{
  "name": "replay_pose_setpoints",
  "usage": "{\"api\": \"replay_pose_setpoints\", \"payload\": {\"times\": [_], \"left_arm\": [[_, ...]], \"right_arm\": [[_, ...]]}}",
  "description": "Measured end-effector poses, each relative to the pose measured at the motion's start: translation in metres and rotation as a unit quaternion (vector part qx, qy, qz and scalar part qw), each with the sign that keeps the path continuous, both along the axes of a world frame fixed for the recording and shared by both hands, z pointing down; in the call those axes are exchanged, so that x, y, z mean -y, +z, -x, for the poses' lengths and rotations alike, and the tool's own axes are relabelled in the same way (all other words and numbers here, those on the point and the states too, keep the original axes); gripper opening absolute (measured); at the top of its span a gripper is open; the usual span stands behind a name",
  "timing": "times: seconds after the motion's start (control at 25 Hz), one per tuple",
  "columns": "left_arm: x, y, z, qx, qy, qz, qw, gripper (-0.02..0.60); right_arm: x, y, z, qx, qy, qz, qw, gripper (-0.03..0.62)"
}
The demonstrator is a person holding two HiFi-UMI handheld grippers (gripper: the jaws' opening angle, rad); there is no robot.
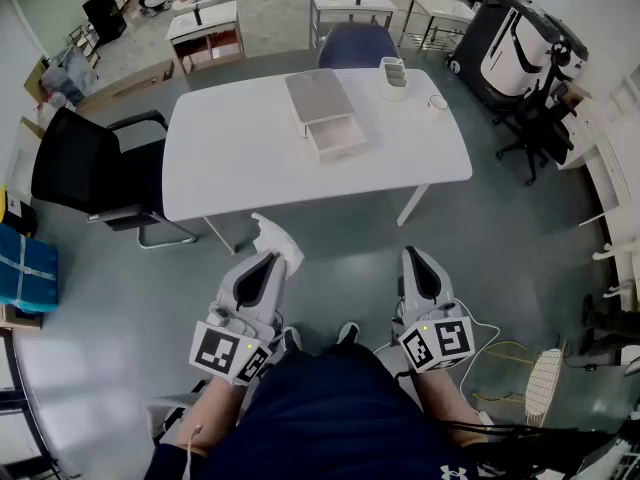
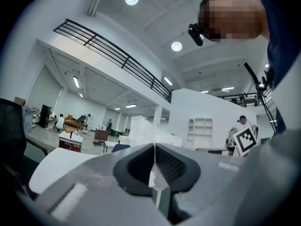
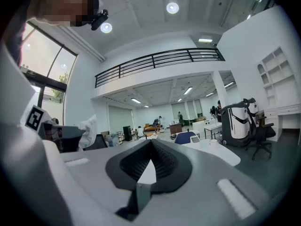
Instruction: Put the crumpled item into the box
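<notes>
White wad (image 1: 277,240), prob. tissue, gripped; box (image 1: 338,154) open.

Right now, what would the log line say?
left claw: shut on crumpled paper | right claw: shut, empty | box: on table, paper not in yet

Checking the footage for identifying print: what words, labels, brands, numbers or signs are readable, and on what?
No readable words or numbers anywhere.
White brand logo, a symbol without lettering, on the person's dark navy garment.
Black-and-white square marker cubes and: coded patterns, not text.
</notes>
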State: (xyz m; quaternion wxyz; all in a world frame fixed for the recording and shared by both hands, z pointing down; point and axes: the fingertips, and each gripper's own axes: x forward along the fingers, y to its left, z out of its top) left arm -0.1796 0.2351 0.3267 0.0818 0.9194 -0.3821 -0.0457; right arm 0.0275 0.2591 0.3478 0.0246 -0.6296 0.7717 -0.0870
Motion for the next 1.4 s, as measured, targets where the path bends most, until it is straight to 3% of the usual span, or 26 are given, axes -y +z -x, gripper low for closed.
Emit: {"api": "replay_pose_setpoints", "payload": {"times": [0.4,0.6,0.92,1.4], "left_arm": [[0.012,0.009,-0.021,-0.003,0.003,0.021,0.9998,0.011],[0.022,0.015,-0.051,0.003,-0.005,0.032,0.9995,0.011],[0.024,0.028,-0.099,0.024,-0.024,0.038,0.9987,0.012],[0.078,0.035,-0.103,0.038,-0.070,0.056,0.9953,0.012]], "right_arm": [[0.007,0.016,-0.028,0.021,0.025,0.016,0.999,0.003],[0.012,0.018,-0.060,0.022,0.021,0.014,0.999,0.003],[0.020,0.025,-0.094,0.015,-0.041,0.002,0.999,0.003],[0.069,0.040,-0.131,0.029,-0.043,0.030,0.998,0.003]]}}
